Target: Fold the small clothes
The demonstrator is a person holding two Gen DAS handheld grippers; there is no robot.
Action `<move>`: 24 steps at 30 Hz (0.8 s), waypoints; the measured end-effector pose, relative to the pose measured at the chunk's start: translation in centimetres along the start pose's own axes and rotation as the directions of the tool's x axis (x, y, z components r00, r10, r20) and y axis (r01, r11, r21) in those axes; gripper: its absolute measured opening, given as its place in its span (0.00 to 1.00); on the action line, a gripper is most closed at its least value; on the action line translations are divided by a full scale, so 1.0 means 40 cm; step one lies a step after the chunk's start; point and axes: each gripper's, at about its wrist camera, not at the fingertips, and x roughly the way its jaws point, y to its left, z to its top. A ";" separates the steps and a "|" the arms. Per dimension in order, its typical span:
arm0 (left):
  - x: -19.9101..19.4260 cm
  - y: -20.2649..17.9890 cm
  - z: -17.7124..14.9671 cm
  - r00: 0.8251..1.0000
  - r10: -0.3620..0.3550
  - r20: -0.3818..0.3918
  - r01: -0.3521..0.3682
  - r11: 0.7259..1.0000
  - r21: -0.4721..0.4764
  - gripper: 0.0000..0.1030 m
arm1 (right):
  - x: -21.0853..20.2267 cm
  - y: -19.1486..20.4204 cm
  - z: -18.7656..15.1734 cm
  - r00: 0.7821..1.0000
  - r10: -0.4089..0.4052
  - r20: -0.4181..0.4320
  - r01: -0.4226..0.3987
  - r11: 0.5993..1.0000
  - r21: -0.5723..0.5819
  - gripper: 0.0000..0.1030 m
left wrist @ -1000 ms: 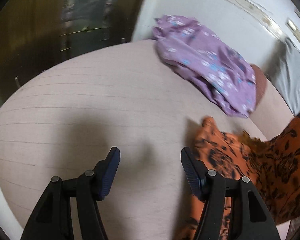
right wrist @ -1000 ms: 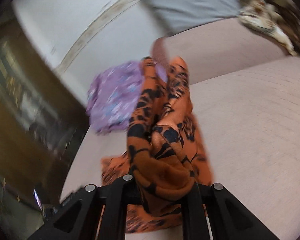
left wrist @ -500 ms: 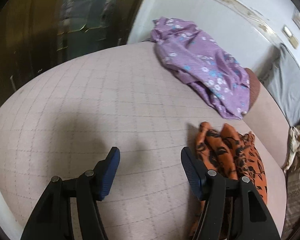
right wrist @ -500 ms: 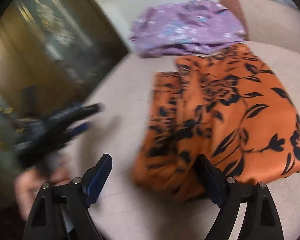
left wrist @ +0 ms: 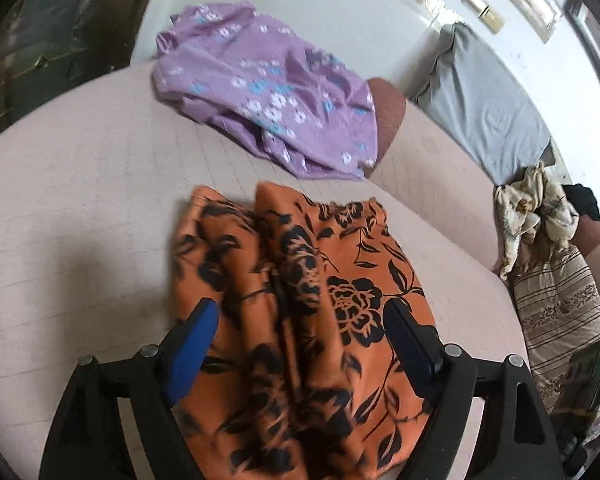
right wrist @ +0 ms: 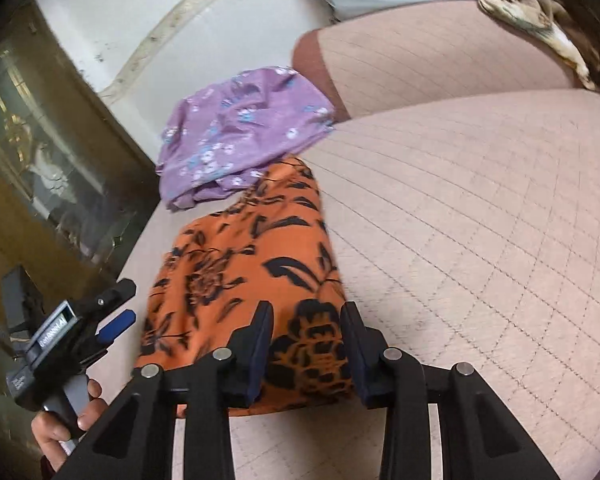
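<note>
We are holding our right gripper [right wrist: 306, 330] over the near edge of the orange floral garment [right wrist: 252, 264] on the pink quilted cushion [right wrist: 480, 208], its jaws just narrowing astride the cloth, no clamp visible. Our left gripper [left wrist: 300, 336] is widening, spread above it. At twelve o'clock, the purple floral garment [left wrist: 268, 92] is lying.

— What sort of place is this?

— A home, a living room or bedroom by the look of it; the wide seat is a quilted pinkish cushion [left wrist: 80, 184], with a bolster [left wrist: 388, 116] at one o'clock.

— What else shows it?

— A grey pillow [left wrist: 484, 108] at two o'clock against a white wall [left wrist: 320, 8]; a striped blanket [left wrist: 560, 304] at three; household clothes lying about, a purple floral garment [left wrist: 268, 92] at twelve; a dark glass-fronted cabinet [right wrist: 40, 152] at nine in the right wrist view.
</note>
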 end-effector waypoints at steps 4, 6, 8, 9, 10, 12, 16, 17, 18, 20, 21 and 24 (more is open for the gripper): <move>0.122 -0.014 0.025 0.988 0.101 -0.116 -0.095 0.994 0.059 0.82 | 0.051 0.000 0.006 0.999 -0.036 -0.037 0.035 0.999 -0.004 0.36; 0.157 -0.008 0.016 0.973 0.163 -0.165 -0.147 0.983 0.109 0.79 | 0.082 -0.012 -0.002 0.997 -0.026 -0.073 0.028 0.999 0.024 0.35; 0.158 -0.008 0.017 0.967 0.200 -0.156 -0.177 0.972 0.153 0.55 | 0.110 -0.014 -0.012 0.997 -0.028 -0.073 0.030 0.999 0.027 0.35; 0.151 -0.005 0.020 0.970 0.190 -0.153 -0.166 0.974 0.156 0.49 | 0.120 -0.013 -0.017 0.997 -0.024 -0.070 0.026 0.999 0.025 0.35; 0.147 -0.001 0.024 0.971 0.183 -0.156 -0.158 0.974 0.161 0.41 | 0.119 -0.017 -0.019 0.998 -0.011 -0.066 0.013 0.999 0.029 0.35; 0.141 0.009 0.027 0.972 0.167 -0.163 -0.141 0.977 0.161 0.33 | 0.121 -0.017 -0.017 0.998 0.013 -0.069 -0.011 0.999 0.040 0.35; 0.118 0.024 0.028 0.980 0.114 -0.163 -0.091 0.986 0.142 0.20 | 0.123 -0.014 -0.015 0.996 0.046 -0.078 -0.043 0.999 0.029 0.35; 0.110 0.034 0.025 0.981 0.101 -0.168 -0.079 0.988 0.135 0.19 | 0.122 -0.013 -0.014 0.996 0.051 -0.079 -0.049 0.999 0.024 0.36; 0.103 0.044 0.022 0.981 0.085 -0.174 -0.064 0.990 0.123 0.18 | 0.118 -0.011 -0.012 0.995 0.053 -0.084 -0.052 0.999 0.017 0.36; 0.088 0.061 0.017 0.982 0.066 -0.176 -0.047 0.992 0.114 0.18 | 0.113 -0.003 -0.007 0.994 0.058 -0.088 -0.058 0.998 0.001 0.38; 0.081 0.066 0.014 0.983 0.059 -0.174 -0.040 0.993 0.111 0.17 | 0.109 0.003 -0.001 0.994 0.058 -0.089 -0.058 0.998 -0.007 0.38; 0.075 0.080 0.016 0.984 0.037 -0.174 -0.020 0.995 0.103 0.17 | 0.095 0.022 0.024 0.996 0.070 -0.056 -0.071 0.997 -0.029 0.38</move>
